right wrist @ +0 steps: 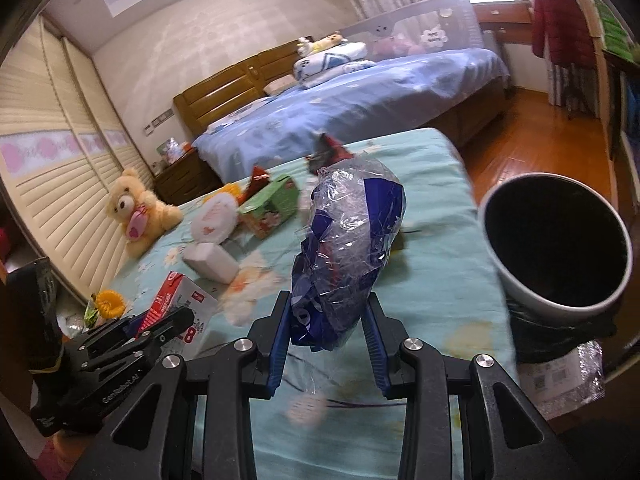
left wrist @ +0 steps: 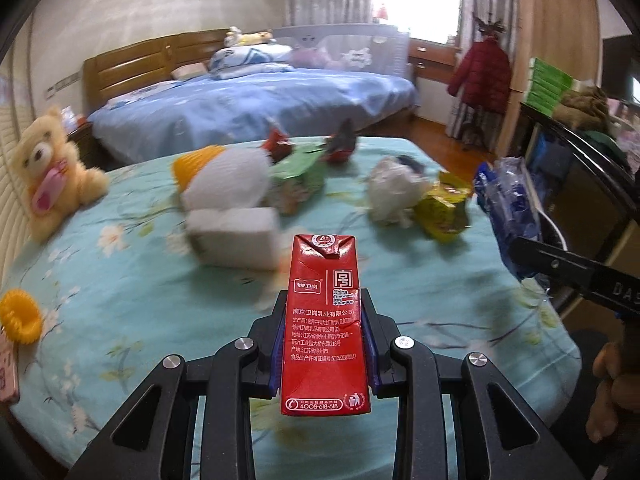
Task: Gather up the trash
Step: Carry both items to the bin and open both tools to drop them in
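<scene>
Both grippers carry trash above the bed.
Left gripper [left wrist: 325,344] pinches a red carton [left wrist: 325,320], long axis upright at lower centre. Right gripper [right wrist: 329,332] clamps a crumpled blue wrapper [right wrist: 346,252], leaning upper right toward the bin [right wrist: 560,304].

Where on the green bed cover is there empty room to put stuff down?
The near part of the bed cover is bare, between the yellow ring and the red carton. It is crowded further back, around the white box, green box and crumpled white paper.
</scene>
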`<state>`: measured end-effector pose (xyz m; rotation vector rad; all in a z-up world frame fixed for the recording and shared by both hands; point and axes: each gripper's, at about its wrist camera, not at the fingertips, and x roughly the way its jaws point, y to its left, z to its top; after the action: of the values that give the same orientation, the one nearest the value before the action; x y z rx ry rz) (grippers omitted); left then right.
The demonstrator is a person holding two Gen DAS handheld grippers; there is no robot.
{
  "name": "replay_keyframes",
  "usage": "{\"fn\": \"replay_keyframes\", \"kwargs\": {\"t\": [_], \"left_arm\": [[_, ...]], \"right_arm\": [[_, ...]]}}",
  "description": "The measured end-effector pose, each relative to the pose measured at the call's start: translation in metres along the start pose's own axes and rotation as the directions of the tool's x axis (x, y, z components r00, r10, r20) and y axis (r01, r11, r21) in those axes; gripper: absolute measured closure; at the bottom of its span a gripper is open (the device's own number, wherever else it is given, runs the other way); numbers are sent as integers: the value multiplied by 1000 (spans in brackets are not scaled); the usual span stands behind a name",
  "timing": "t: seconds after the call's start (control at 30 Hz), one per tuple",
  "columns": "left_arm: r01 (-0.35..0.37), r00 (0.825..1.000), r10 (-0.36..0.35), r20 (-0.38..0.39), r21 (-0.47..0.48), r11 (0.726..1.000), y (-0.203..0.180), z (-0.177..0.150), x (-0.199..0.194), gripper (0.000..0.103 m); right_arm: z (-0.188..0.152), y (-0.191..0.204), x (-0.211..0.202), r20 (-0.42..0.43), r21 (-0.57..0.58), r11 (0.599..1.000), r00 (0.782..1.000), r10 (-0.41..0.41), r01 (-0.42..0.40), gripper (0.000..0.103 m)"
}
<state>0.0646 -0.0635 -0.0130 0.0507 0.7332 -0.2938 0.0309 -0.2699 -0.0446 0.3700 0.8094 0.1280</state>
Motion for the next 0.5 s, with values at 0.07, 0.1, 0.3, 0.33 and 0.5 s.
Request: {"fn": "replay_keyframes", "kwargs": {"t": [0.07, 0.1, 0.3, 0.33, 0.5], "left_arm": [[17, 1000, -17, -1, 17, 1000, -8, 2, 1, 73], [30, 1000, -30, -4, 26, 999, -13, 3, 2, 73], [76, 997, -75, -23, 66, 995, -37, 14, 15, 74], [88, 996, -86, -27, 75, 993, -42, 16, 16, 73], [143, 989, -140, -46, 91, 985, -59, 25, 23, 74]], "right_arm": [[-1, -9, -4, 4, 13, 1000, 1000, -13, 13, 68], [-1, -14, -6, 4, 22, 1000, 1000, -22, 22, 68], [-1, -42, -16, 13, 60, 996, 998, -62, 61, 68], [-1, -48, -18, 15, 67, 995, 998, -69, 68, 68], [2, -71, -25, 15, 100, 990, 995, -97, 95, 68]]}}
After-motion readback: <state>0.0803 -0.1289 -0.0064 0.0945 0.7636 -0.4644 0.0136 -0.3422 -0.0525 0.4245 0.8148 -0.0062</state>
